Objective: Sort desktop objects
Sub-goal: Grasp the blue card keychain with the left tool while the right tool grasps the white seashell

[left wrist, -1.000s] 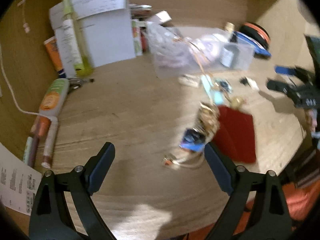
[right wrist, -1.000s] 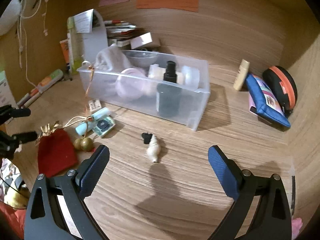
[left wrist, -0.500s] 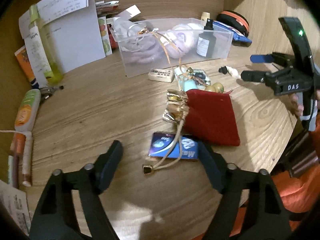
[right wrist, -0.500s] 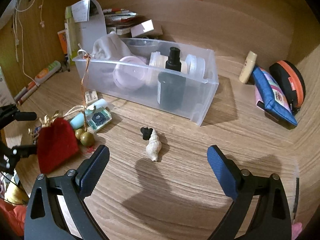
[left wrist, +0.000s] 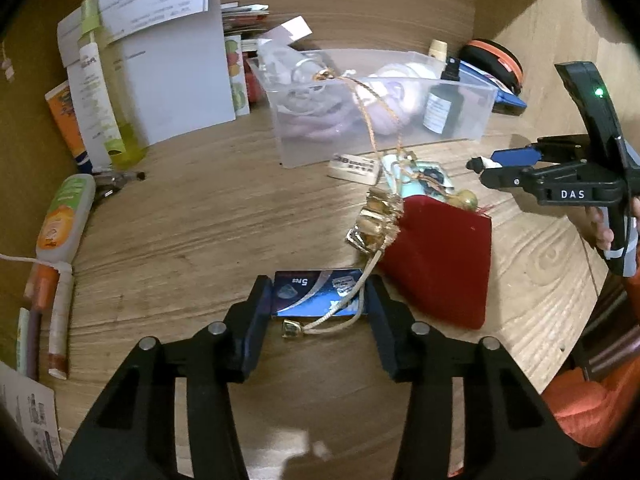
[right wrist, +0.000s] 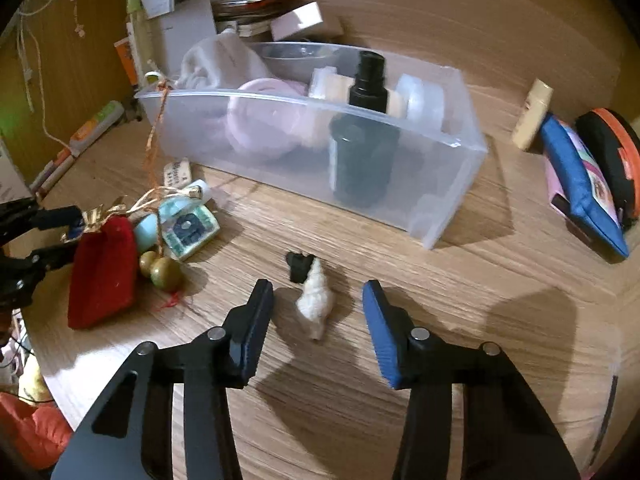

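Blue packet (left wrist: 318,293) | far end under cord | print blurred

My left claw (left wrist: 318,300) and right claw (right wrist: 318,302) both tilt downward, their jaws just closing in, half-narrowed.

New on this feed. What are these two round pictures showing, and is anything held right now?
There is no robot arm: a person holds a two-fingered clamp in each hand, and a wide-angle camera on each looks along its jaws. One picture comes from the left gripper, the other from the right gripper. On the wooden desk are a clear bin, a red pouch, a blue packet and a white shell. The left jaws have just been closing and now pinch the packet's ends. The right jaws, also closing, flank the shell without touching it.
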`<move>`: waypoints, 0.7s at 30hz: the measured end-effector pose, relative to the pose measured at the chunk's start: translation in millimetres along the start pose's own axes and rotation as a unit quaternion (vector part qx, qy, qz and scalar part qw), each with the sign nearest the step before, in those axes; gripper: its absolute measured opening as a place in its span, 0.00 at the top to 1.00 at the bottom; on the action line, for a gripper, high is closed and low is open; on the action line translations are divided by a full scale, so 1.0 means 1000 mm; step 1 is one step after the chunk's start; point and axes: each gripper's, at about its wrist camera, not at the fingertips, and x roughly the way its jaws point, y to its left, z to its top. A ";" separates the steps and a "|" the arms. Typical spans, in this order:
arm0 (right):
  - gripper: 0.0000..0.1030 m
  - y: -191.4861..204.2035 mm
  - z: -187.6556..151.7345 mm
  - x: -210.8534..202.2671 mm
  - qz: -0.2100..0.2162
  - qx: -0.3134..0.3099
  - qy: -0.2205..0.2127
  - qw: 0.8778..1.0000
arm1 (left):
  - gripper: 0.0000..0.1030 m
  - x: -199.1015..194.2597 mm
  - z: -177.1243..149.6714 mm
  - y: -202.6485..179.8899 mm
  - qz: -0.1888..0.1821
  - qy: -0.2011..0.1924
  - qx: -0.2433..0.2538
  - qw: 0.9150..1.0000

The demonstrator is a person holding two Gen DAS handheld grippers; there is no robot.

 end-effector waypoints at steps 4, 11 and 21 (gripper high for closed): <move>0.82 0.004 0.004 0.002 0.006 -0.012 0.002 1.000 | 0.54 0.000 0.001 0.007 0.010 -0.003 -0.016 1.000; 0.84 0.002 0.003 -0.002 0.003 -0.003 -0.014 1.000 | 0.54 -0.014 0.010 0.016 0.010 -0.036 -0.033 0.999; 0.84 -0.006 0.008 -0.028 0.008 0.020 -0.054 0.998 | 0.54 -0.034 0.039 0.008 -0.010 -0.092 -0.037 0.995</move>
